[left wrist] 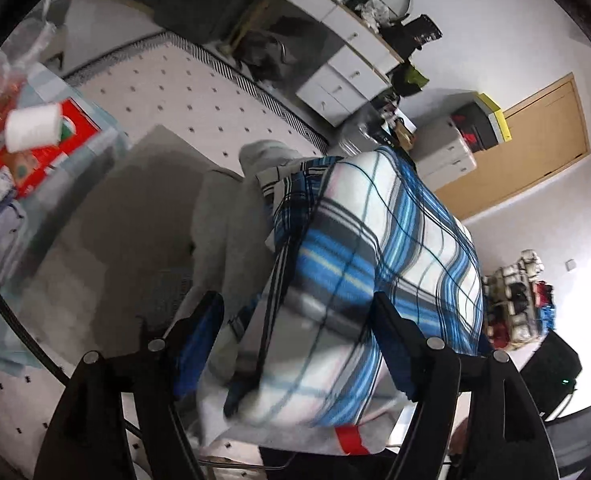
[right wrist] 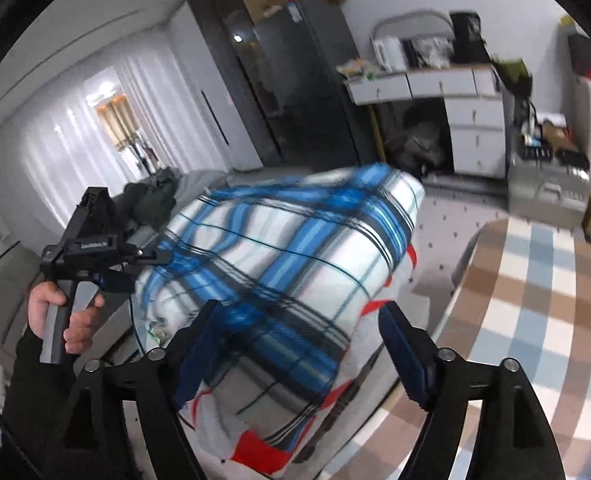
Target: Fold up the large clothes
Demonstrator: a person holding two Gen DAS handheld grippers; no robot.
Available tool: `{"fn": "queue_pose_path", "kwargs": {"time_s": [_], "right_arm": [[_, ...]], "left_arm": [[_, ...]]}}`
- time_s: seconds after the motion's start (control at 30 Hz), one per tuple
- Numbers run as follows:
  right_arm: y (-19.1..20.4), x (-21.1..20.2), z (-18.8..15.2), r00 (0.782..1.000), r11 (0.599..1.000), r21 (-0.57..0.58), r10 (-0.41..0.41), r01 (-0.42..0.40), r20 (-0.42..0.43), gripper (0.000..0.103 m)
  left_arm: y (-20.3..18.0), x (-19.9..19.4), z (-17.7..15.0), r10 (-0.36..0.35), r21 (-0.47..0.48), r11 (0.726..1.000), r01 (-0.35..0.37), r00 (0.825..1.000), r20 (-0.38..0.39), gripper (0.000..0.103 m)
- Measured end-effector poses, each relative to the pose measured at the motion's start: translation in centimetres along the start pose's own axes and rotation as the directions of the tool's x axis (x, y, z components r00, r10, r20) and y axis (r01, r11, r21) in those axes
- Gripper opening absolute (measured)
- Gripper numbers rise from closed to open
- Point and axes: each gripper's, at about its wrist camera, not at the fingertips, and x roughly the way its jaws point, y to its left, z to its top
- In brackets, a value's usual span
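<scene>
Two grippers: both are seen with jaws spread wide around one plaid garment (left wrist: 359, 264).
Table edge: the checked tablecloth (right wrist: 535, 320) is seen at the right of the right wrist view, its rim curving just beside the hanging cloth.
Open room: a dotted rug (left wrist: 183, 92) lies beyond the garment, bounded by a white drawer unit (left wrist: 347, 60) and a wooden door (left wrist: 535, 140) further off.
Side clutter: a white paper roll (left wrist: 35, 126) and a red box (left wrist: 61, 148) are noted well apart from the cloth, at the left of the left wrist view.
Garment look: blue, white and black plaid on the outside, a grey fleecy lining with red patches at the lower hem; it is bunched and blurred.
Garment place: held up off the table, between the two grippers.
Left gripper (left wrist: 295, 344): fingers are set apart, cloth fills the gap between them; a firm pinch cannot be confirmed.
Right gripper (right wrist: 295, 348): fingers are likewise parted, with cloth draped between and over them.
Left hand (right wrist: 61, 316): it is wrapped around the left gripper's handle.
</scene>
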Motion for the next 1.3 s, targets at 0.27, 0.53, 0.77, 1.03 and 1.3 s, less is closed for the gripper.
{"fn": "queue_pose_path", "kwargs": {"time_s": [0.27, 0.53, 0.77, 1.03, 1.3], "right_arm": [[1.4, -6.8, -2.0, 0.982, 0.996, -0.037, 0.083, -0.078, 0.169, 0.097], [2.9, -15.1, -8.7, 0.935, 0.982, -0.112, 0.181, -0.154, 0.306, 0.103], [4.8, -20.0, -16.8, 0.88, 0.979, -0.2, 0.116, -0.025, 0.46, 0.103], [7.8, -21.9, -22.1, 0.845, 0.954, -0.282, 0.07, 0.098, 0.53, 0.103], [8.2, -22.4, -23.6, 0.842, 0.976, -0.211, 0.065, 0.059, 0.536, 0.103]], "left_arm": [[-5.0, -6.3, -6.1, 0.051, 0.142, 0.985, -0.095, 0.955, 0.292, 0.07], [-10.9, -6.0, -17.9, 0.024, 0.36, 0.906, -0.223, 0.875, 0.483, 0.083], [-12.3, -3.5, -25.4, 0.038, 0.345, 0.902, -0.26, 0.843, 0.536, 0.083], [-14.1, -4.6, -30.5, 0.03, 0.367, 0.873, -0.321, 0.787, 0.616, 0.088], [-14.0, -7.4, -32.7, 0.007, 0.361, 0.846, -0.393, 0.683, 0.73, 0.102]]}}
